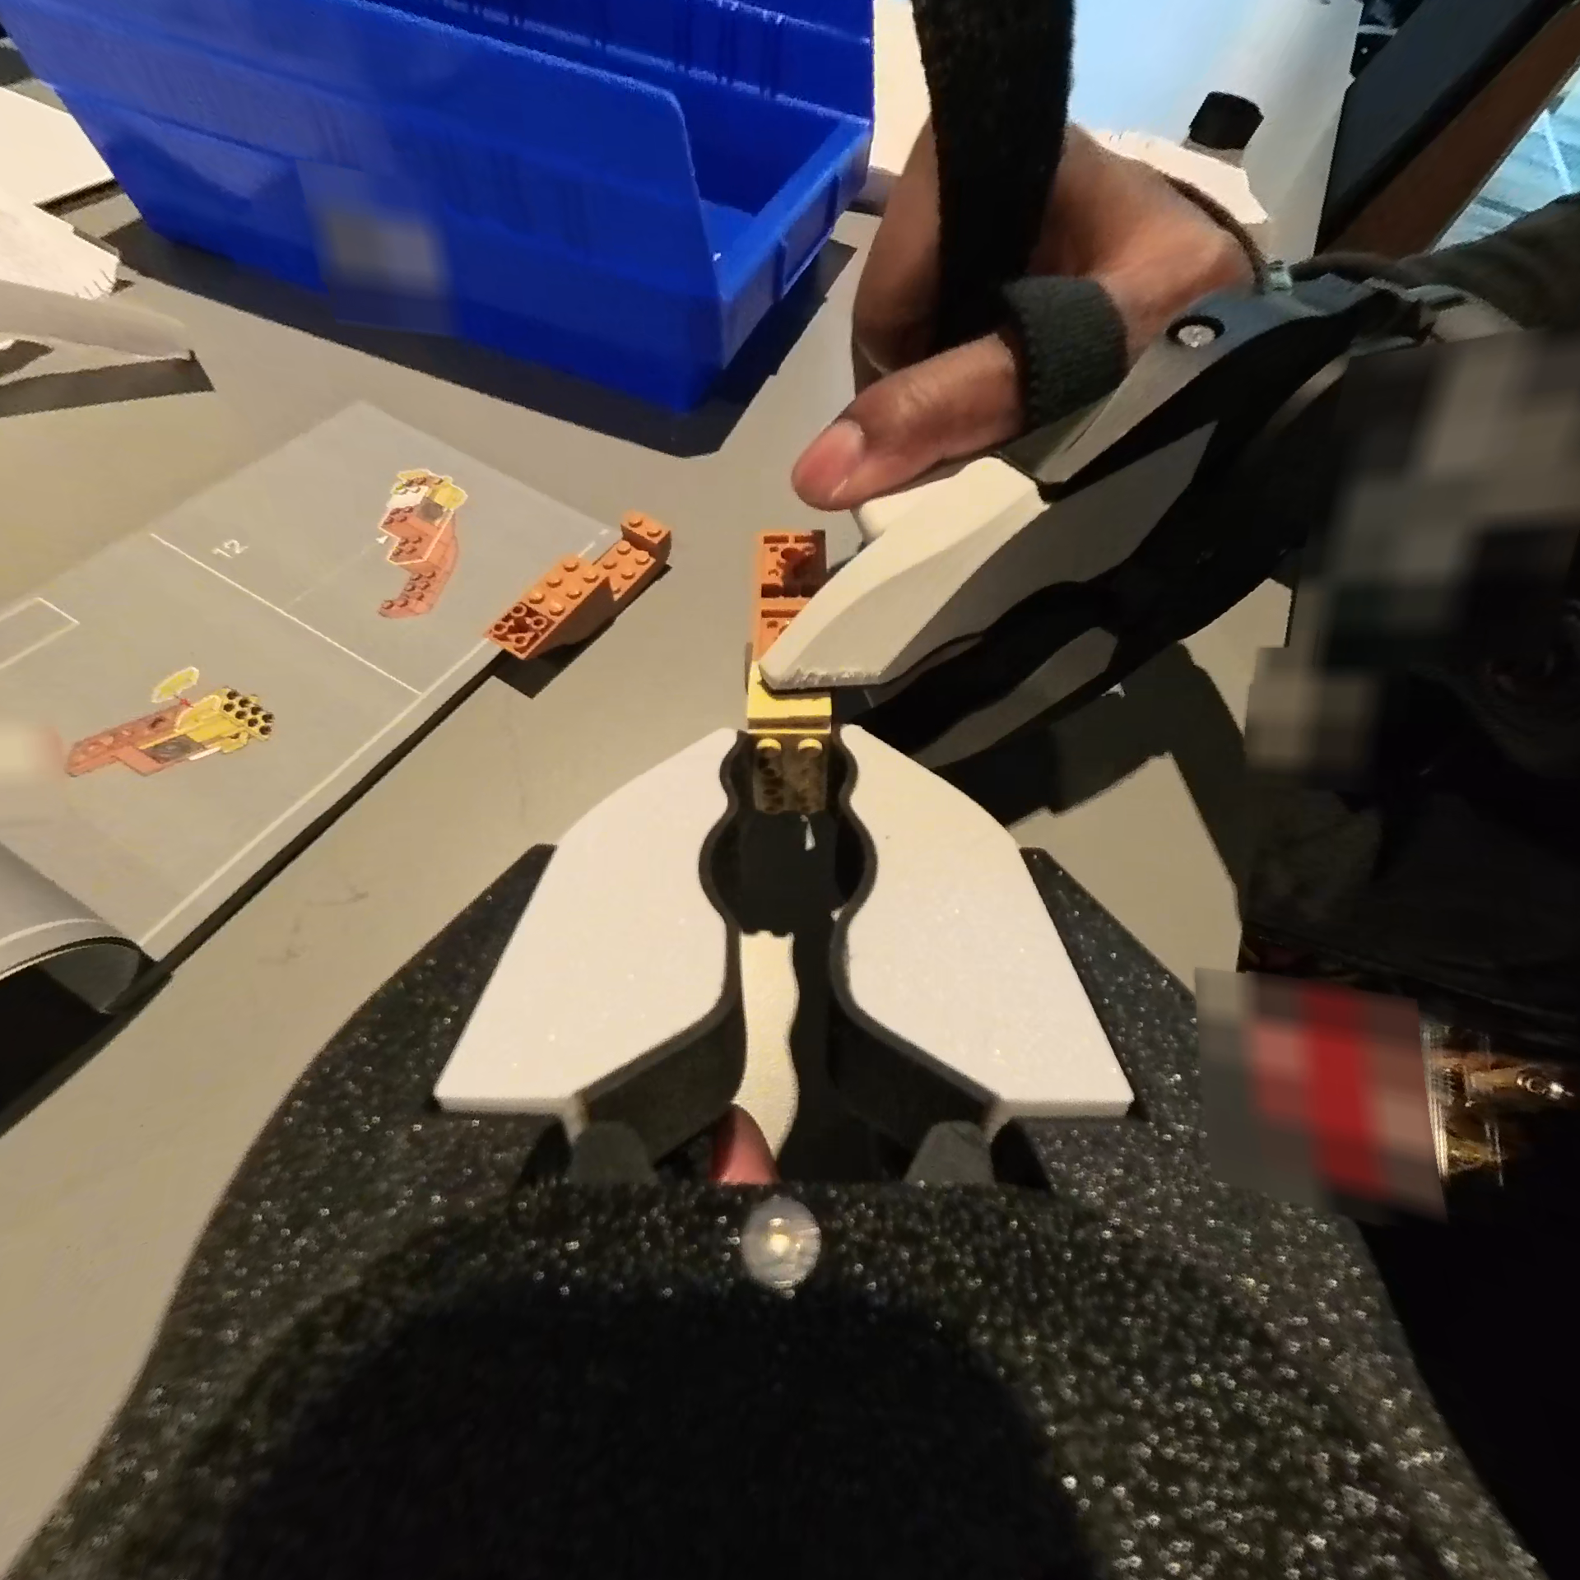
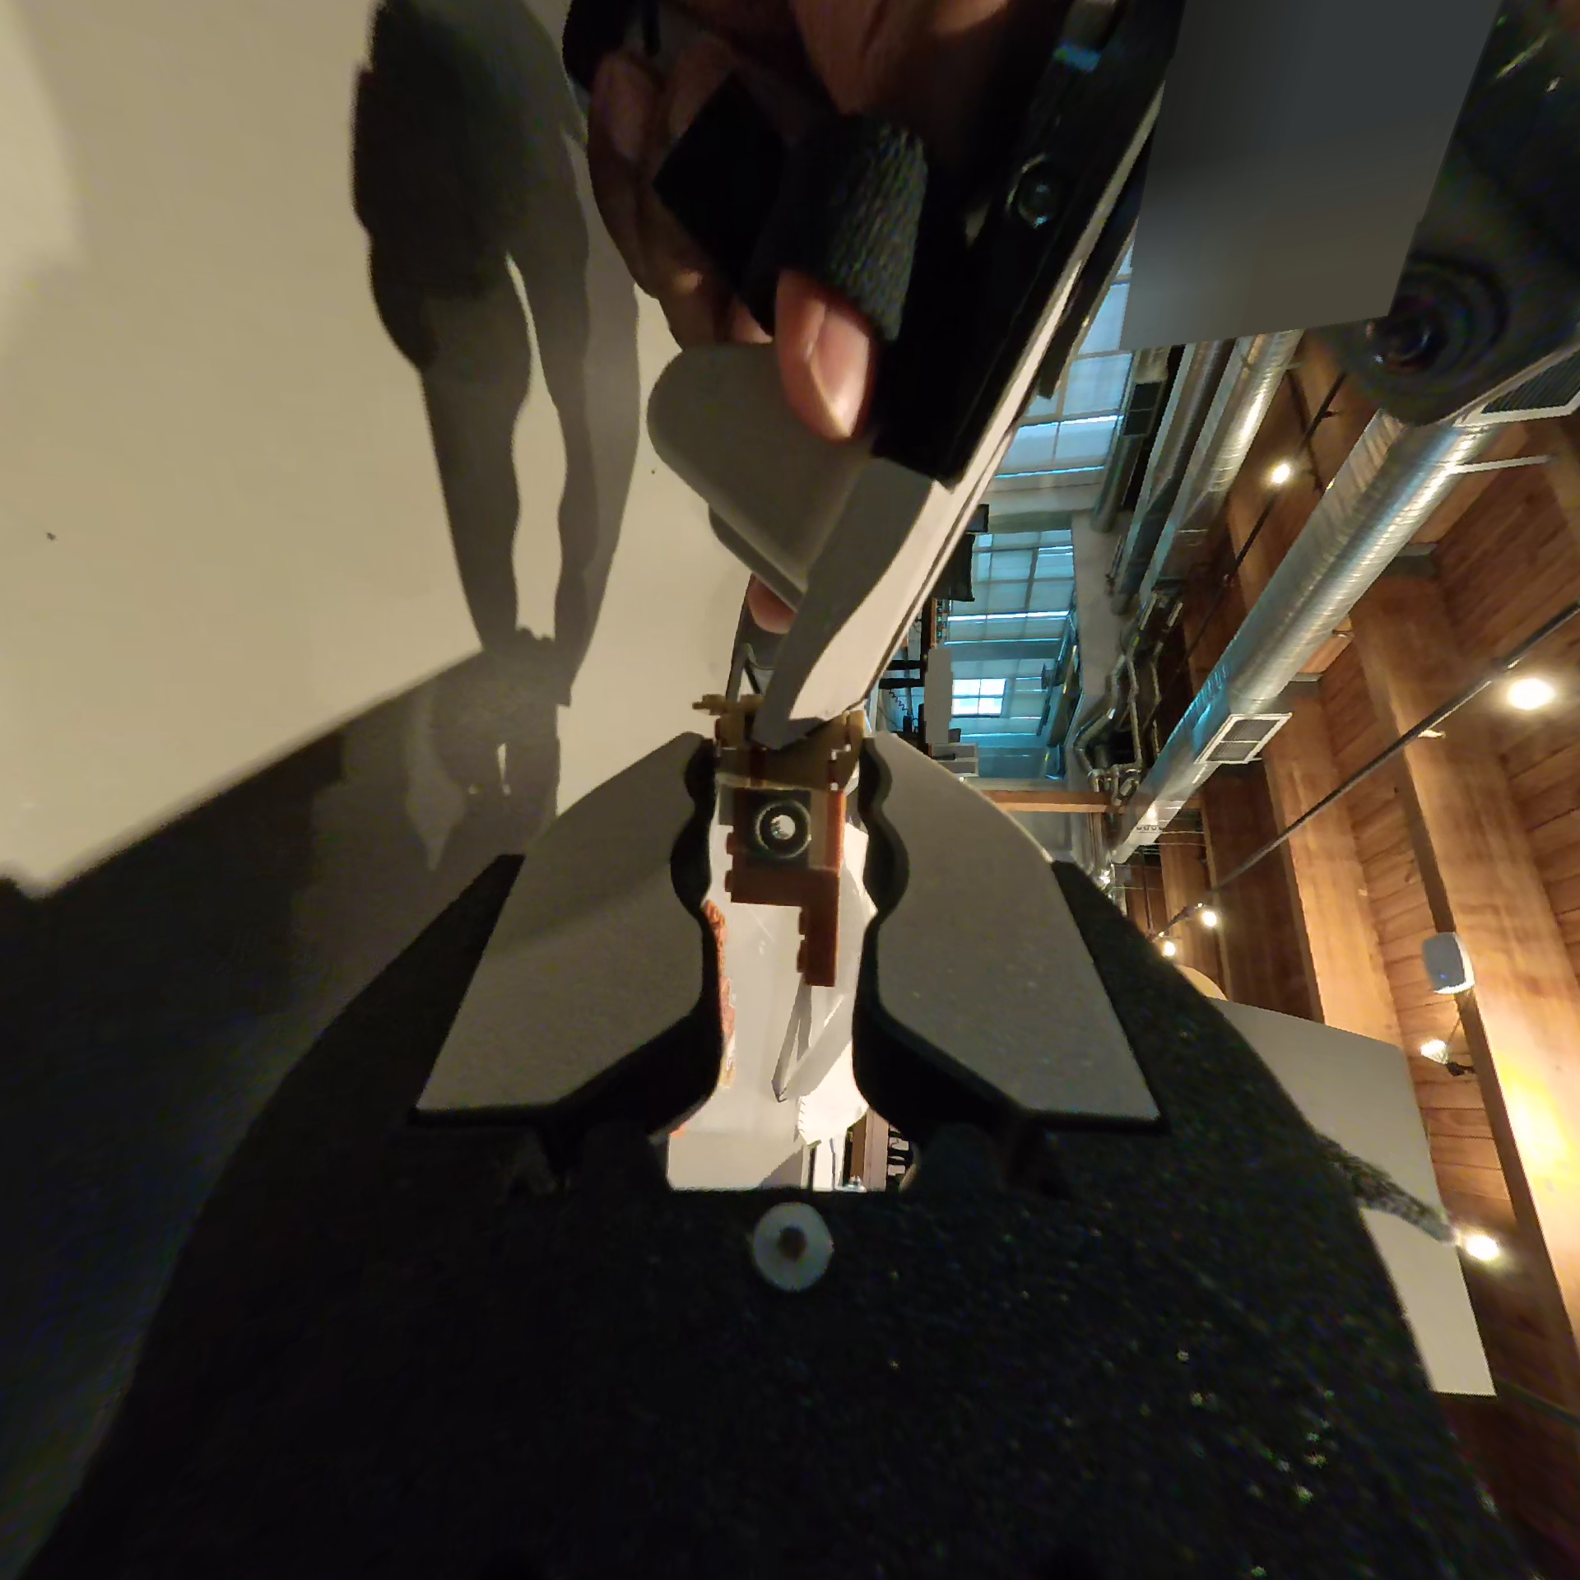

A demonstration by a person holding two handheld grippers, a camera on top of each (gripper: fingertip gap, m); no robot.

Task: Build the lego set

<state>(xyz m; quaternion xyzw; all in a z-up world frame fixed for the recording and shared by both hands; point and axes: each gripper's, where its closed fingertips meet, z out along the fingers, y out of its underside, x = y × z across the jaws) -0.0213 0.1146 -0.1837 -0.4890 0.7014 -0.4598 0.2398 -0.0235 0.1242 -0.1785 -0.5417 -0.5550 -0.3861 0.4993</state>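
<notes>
In the left wrist view my left gripper (image 1: 788, 745) is shut on a yellow brick piece (image 1: 787, 714), held above the grey table. This piece meets the end of a brown brick assembly (image 1: 785, 573), which my right gripper (image 1: 808, 671) clamps from the right. In the right wrist view my right gripper (image 2: 782, 757) is shut on the brown assembly (image 2: 782, 881), which carries a dark grey round-holed piece (image 2: 774, 828). The left gripper (image 2: 791, 714) reaches in from above onto the tan parts (image 2: 733, 737) at the assembly's far end.
A second brown brick assembly (image 1: 581, 590) lies on the table at the edge of the open instruction booklet (image 1: 214, 650). A blue bin (image 1: 530, 188) stands behind them. A person's hand (image 1: 983, 342) holds the right gripper.
</notes>
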